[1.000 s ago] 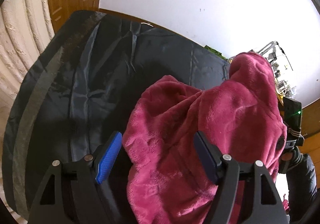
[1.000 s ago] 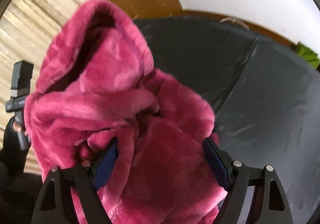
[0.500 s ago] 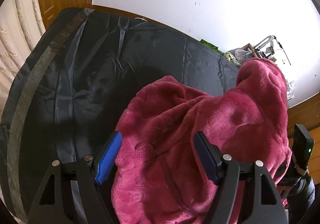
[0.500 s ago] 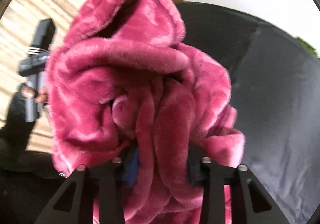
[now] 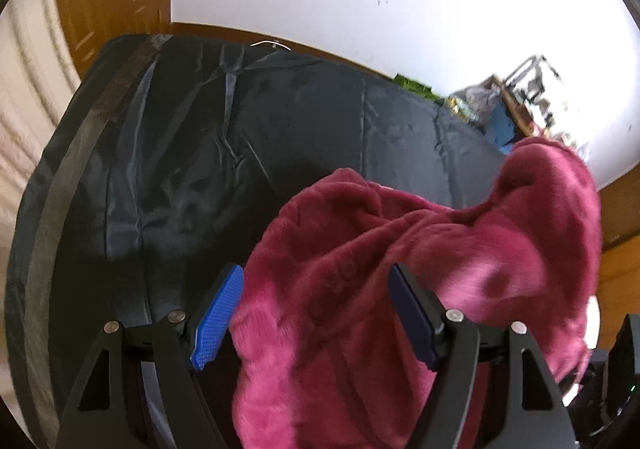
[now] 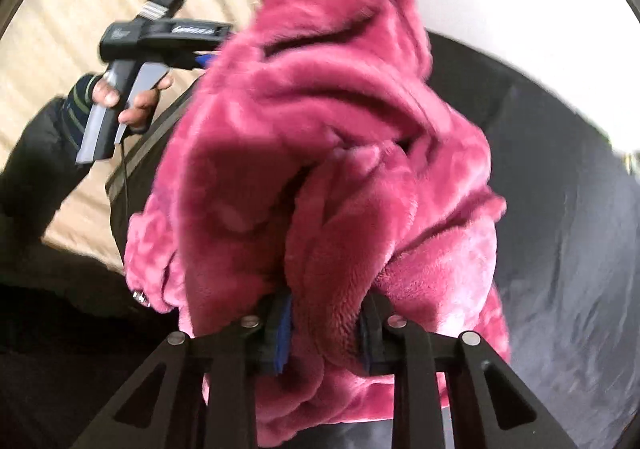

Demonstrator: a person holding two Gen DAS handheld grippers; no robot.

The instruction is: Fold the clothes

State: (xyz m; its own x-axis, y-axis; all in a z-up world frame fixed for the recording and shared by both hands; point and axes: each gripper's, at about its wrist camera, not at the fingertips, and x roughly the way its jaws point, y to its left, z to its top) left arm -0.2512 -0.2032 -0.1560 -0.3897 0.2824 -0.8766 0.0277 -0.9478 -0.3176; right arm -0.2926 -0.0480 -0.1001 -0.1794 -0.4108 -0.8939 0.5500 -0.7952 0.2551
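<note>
Gripping a thick ridge of the fleece (image 6: 320, 177), the right gripper (image 6: 324, 333) has its jaws drawn in tight on the pink pile, and the garment hangs bunched and lifted above the black sheet (image 6: 568, 249). Over on the left wrist view, the left gripper (image 5: 316, 313) stands with jaws wide apart, the fleece (image 5: 400, 289) draped between and over them but not pinched. In the right view you can see the person's hand (image 6: 132, 97) around that left tool's handle, up beside the cloth.

My read: this is a lift to get the garment sorted for laying out, though a bundle like this could equally be one being carried. To do it well, the free jaws want an edge or a corner, not a fistful of the middle; plush this thick slips and hides its seams, so find a hem before closing. Keep both holds level so the cloth hangs flat, not twisted.

Containers? None show in either view, only the sheet (image 5: 200, 169) spread on the bed, with blurred clutter past its far corner.
</note>
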